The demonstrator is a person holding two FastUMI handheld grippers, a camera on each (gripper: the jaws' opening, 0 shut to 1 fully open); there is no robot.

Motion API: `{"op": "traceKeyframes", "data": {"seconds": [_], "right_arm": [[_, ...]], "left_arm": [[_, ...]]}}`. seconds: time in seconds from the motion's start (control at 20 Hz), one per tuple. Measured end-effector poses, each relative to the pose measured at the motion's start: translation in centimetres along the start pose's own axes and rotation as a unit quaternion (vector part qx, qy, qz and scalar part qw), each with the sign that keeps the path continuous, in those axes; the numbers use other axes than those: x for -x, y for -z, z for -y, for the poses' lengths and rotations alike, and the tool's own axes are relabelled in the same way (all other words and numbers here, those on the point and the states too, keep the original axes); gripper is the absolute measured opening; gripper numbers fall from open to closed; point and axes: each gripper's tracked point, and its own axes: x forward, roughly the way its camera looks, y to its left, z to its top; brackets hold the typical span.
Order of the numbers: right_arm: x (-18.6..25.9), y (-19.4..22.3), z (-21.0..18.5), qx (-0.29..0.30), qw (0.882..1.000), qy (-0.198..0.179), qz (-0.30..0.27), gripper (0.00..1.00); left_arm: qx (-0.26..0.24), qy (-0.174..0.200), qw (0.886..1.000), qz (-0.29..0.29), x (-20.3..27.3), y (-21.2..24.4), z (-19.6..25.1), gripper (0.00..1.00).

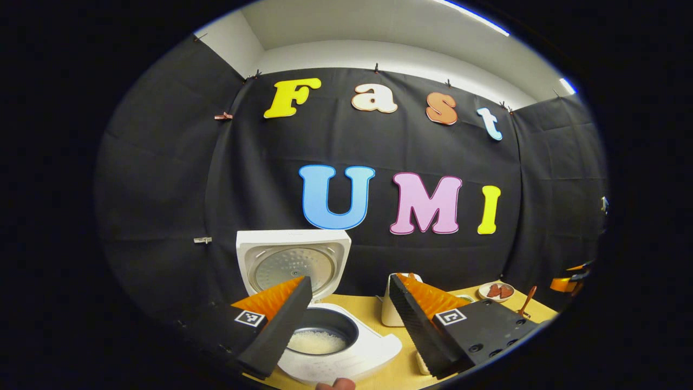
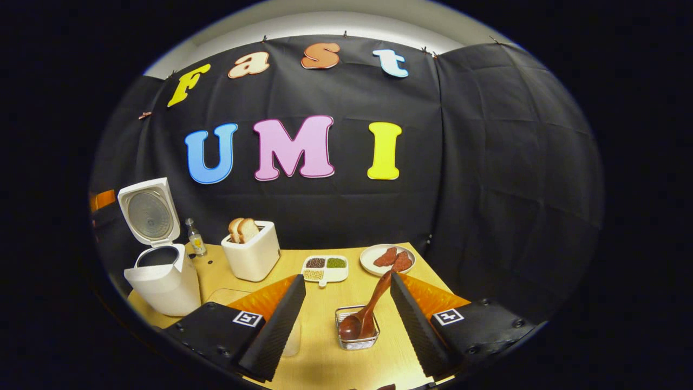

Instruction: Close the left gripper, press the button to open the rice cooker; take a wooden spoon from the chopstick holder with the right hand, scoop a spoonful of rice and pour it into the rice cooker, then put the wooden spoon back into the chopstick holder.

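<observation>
Standing open on the wooden table (image 2: 319,319), the rice cooker (image 2: 162,281) had its lid (image 2: 147,212) tipped up and back, and the left gripper view showed white rice (image 1: 316,341) lying in the dark inner pot (image 1: 325,327). The left gripper (image 1: 352,317) hung over the cooker's front with its jaws apart, holding nothing. The right gripper (image 2: 346,319) also had its jaws wide apart, empty, and between its fingers sat the small wire chopstick holder (image 2: 357,330) with the wooden spoon (image 2: 368,309) in it, bowl down and handle leaning up and to the right. Behind it lay a divided dish of grains (image 2: 325,267) and a plate (image 2: 387,259) with reddish pieces on it (what they were I could not tell). A white toaster (image 2: 252,254) held two slices of bread (image 2: 243,229), and a small bottle (image 2: 195,238) stood between it and the cooker; its label was too small to read, and no brand was legible on the appliances
</observation>
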Motion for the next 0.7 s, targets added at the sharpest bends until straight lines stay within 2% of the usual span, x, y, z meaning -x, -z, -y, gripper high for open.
{"op": "traceKeyframes", "data": {"seconds": [0.25,0.35,0.5,0.65,0.7], "right_arm": [[-5.0,4.2,3.3,-0.040,0.998,-0.025,-0.047,0.96],[-7.2,6.1,4.0,-0.050,0.995,-0.040,-0.071,0.92],[-10.5,9.1,4.5,-0.066,0.990,-0.056,-0.108,0.80],[-12.7,11.6,4.4,-0.084,0.984,-0.070,-0.140,0.78],[-13.3,12.3,4.3,-0.089,0.982,-0.071,-0.148,0.70]], "left_arm": [[0.010,-0.021,0.999,-0.024,1.0,1.2,2.4,0.98],[0.003,-0.033,0.999,-0.029,1.4,1.3,3.0,0.99],[-0.007,-0.050,0.998,-0.036,1.9,1.6,4.0,0.99],[-0.014,-0.064,0.997,-0.041,2.4,1.8,5.2,0.99],[-0.019,-0.068,0.997,-0.041,2.5,2.0,5.5,0.99]]}}
